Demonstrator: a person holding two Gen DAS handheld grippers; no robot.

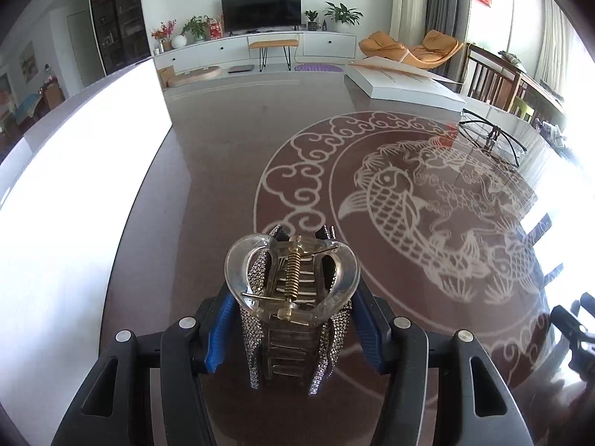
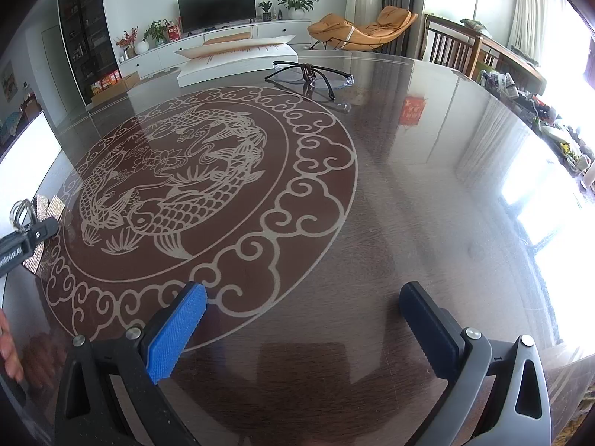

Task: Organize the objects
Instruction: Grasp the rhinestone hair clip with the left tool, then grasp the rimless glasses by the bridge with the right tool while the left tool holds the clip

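A clear hair claw clip (image 1: 293, 282) with a brass spring and rhinestone-covered teeth stands between the blue pads of my left gripper (image 1: 292, 299), which is shut on its sides just above the dark table (image 1: 223, 186). The right wrist view shows that clip (image 2: 22, 210) and the left gripper (image 2: 31, 236) at the far left edge. My right gripper (image 2: 303, 293) hangs open over the table's near side with nothing between its fingers. A pair of black-rimmed glasses (image 2: 308, 74) lies at the far side, folded arms toward me.
The glossy round table carries a pale carp and cloud pattern (image 2: 178, 171). A flat white box (image 2: 238, 59) lies at the far edge beyond the glasses (image 1: 491, 141). A bright white panel (image 1: 74, 186) borders the left. A person's hand (image 2: 7, 342) shows at lower left.
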